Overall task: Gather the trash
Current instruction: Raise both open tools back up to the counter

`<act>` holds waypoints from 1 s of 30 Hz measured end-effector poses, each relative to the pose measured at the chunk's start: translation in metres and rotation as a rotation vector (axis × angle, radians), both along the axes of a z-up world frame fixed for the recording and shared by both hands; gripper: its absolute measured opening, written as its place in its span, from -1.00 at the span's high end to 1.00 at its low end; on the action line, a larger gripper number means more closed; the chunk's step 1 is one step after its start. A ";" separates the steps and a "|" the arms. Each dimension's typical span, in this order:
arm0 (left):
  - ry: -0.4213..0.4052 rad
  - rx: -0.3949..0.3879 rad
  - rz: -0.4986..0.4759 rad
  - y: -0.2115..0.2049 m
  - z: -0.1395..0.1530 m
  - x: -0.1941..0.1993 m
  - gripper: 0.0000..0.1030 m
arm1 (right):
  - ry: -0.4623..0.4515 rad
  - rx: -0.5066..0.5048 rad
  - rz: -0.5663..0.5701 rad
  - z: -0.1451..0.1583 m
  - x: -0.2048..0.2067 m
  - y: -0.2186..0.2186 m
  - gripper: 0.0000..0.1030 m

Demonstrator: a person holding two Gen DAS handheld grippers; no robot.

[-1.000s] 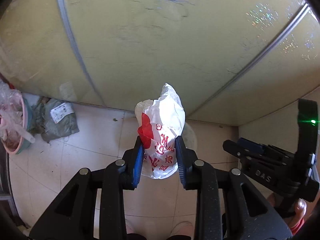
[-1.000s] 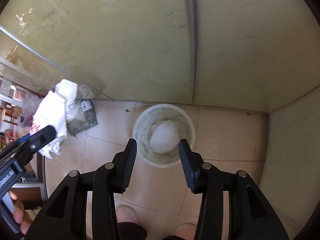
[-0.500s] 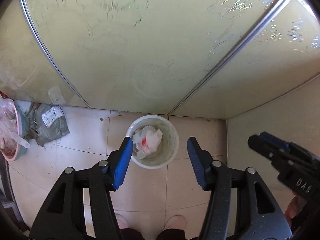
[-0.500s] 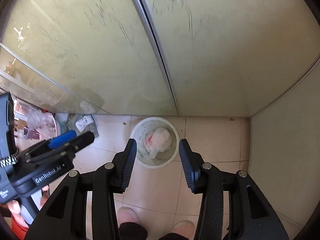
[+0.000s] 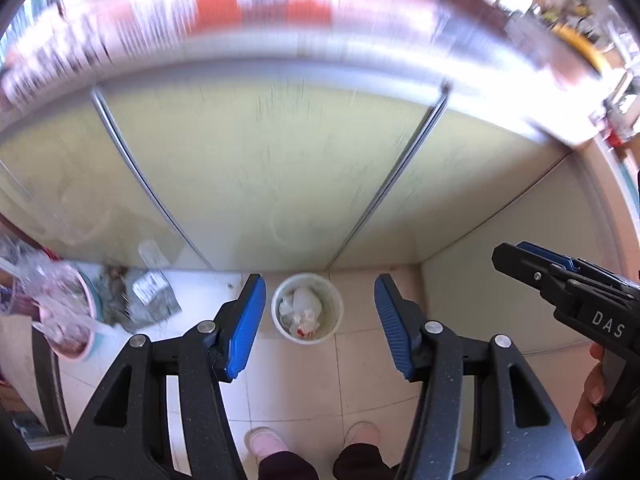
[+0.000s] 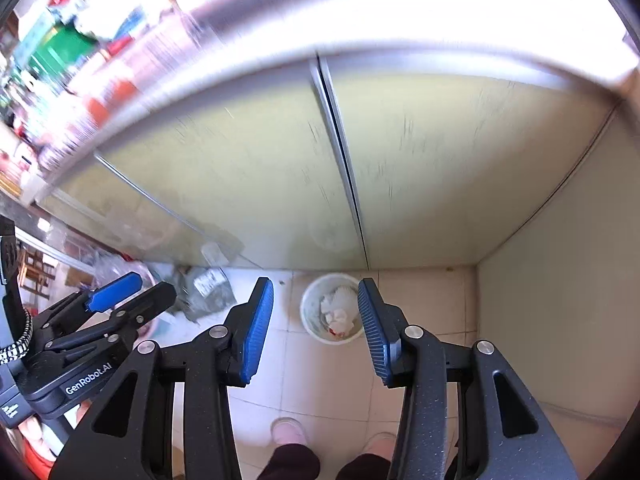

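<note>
Fingers (image 5: 244,322) frame the bin (image 5: 307,308); only left view shows basin (image 5: 70,320).

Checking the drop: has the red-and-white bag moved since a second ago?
Yes. It left the left claw and now lies inside the white bin on the floor.

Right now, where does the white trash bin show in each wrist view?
Left wrist: white trash bin, low centre, seen between the open fingers.
Right wrist: bin, low centre, partly behind the right finger.
Shared landmark: grey parcel lying left of it.
</note>
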State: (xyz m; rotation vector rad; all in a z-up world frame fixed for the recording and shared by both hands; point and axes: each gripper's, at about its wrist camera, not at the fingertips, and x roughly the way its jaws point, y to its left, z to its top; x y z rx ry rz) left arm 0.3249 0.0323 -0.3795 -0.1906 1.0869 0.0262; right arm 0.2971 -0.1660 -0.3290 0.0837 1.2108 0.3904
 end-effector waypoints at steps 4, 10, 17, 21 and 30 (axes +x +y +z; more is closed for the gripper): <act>-0.083 0.012 -0.013 0.006 0.074 -0.018 -0.08 | -0.072 0.013 -0.028 0.066 -0.015 0.001 0.22; -0.225 0.027 -0.035 0.021 0.178 -0.048 -0.08 | -0.216 0.034 -0.072 0.162 -0.043 0.010 0.22; -0.367 0.064 -0.053 0.046 0.275 -0.078 -0.10 | -0.385 0.039 -0.118 0.250 -0.072 0.034 0.17; -0.434 0.067 -0.059 0.060 0.313 -0.090 -0.14 | -0.464 0.034 -0.142 0.288 -0.085 0.045 0.11; -0.531 0.097 -0.037 0.079 0.354 -0.093 -0.78 | -0.542 0.020 -0.199 0.321 -0.088 0.050 -0.16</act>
